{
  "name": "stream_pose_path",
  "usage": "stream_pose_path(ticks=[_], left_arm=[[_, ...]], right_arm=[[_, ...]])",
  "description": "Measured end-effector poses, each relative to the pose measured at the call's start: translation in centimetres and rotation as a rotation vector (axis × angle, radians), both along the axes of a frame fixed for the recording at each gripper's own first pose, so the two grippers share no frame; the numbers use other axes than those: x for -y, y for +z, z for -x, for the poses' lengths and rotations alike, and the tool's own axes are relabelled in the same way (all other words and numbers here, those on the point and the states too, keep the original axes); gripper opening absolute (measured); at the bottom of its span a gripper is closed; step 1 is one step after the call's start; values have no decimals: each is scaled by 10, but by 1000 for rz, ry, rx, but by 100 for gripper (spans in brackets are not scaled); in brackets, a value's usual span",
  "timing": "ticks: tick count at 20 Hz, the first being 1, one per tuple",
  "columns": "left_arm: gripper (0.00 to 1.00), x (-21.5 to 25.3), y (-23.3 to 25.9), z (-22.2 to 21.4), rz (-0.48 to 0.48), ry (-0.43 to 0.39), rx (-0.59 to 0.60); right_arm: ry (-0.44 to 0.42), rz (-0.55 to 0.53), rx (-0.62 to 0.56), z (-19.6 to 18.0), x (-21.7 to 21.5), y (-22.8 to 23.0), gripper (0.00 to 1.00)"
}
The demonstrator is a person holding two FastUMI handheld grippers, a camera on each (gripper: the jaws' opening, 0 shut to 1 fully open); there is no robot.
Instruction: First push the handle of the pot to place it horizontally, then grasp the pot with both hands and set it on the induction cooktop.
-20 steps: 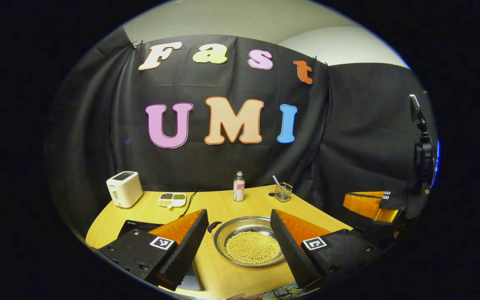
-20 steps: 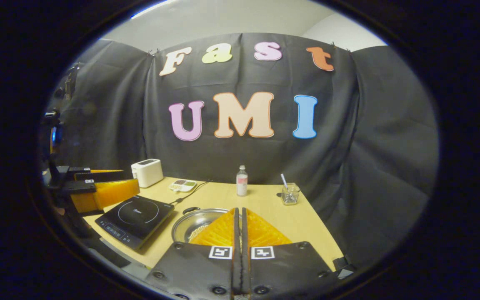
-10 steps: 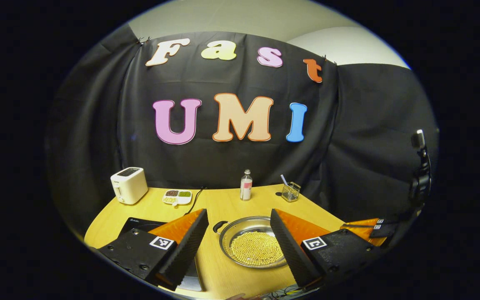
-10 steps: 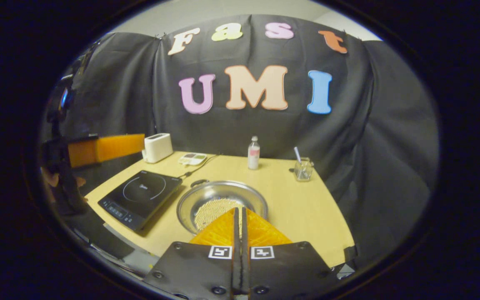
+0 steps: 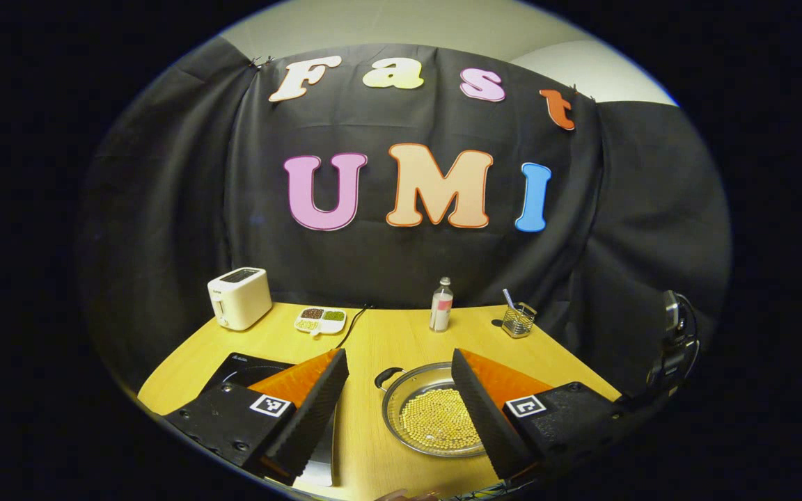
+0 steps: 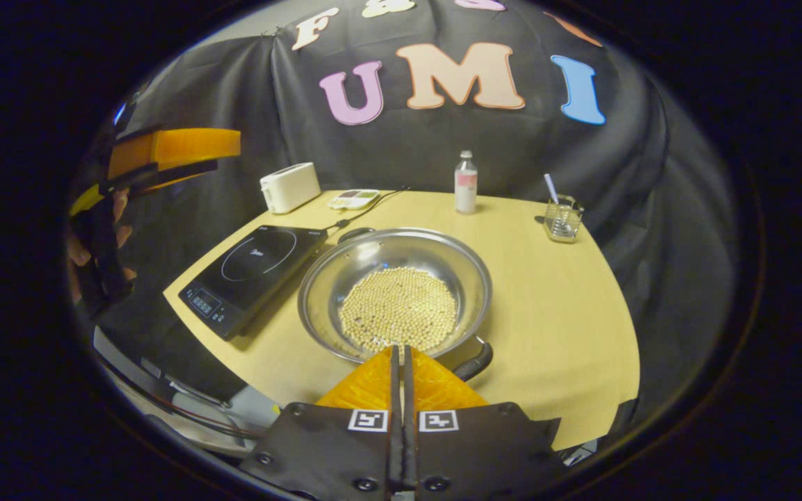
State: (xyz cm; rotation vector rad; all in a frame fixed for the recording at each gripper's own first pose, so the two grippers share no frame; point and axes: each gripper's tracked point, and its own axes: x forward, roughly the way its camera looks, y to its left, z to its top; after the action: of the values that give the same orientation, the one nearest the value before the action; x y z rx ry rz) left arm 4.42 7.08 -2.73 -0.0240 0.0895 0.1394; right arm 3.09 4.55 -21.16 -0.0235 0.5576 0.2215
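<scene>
A steel pot [image 6: 335,278] holding pale beans [image 6: 399,316] stands on the wooden table, just right of the black induction cooktop [image 6: 255,268]. One black handle [image 6: 356,233] points to the far left, the other [image 6: 477,362] to the near right. My right gripper [image 6: 399,349] is shut on nothing, its tips over the pot's near rim beside the near handle. In the left gripper view my left gripper [image 5: 397,356] is open above the table's near edge, with the pot [image 5: 392,407] low between its fingers and the cooktop [image 5: 244,367] behind the left finger.
Along the back of the table [image 6: 554,292] stand a white toaster [image 6: 289,186], a small divided dish [image 6: 352,200], a bottle [image 6: 466,191] and a glass with a straw [image 6: 562,219]. A hand holds the left gripper [image 6: 164,149] up beyond the table's left edge.
The right gripper has risen and tilted down, so the pot now lies right before its tips. The left gripper has turned leftward; the right gripper has dropped out of its view.
</scene>
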Motion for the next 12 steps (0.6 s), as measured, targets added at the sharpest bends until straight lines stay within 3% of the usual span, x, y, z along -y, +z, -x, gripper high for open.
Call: stream_pose_path(ticks=[12], left_arm=[[96,-9,-19,-6,-16,95,-68]], right_arm=[[91,-17,-188,0,6,-61,2]])
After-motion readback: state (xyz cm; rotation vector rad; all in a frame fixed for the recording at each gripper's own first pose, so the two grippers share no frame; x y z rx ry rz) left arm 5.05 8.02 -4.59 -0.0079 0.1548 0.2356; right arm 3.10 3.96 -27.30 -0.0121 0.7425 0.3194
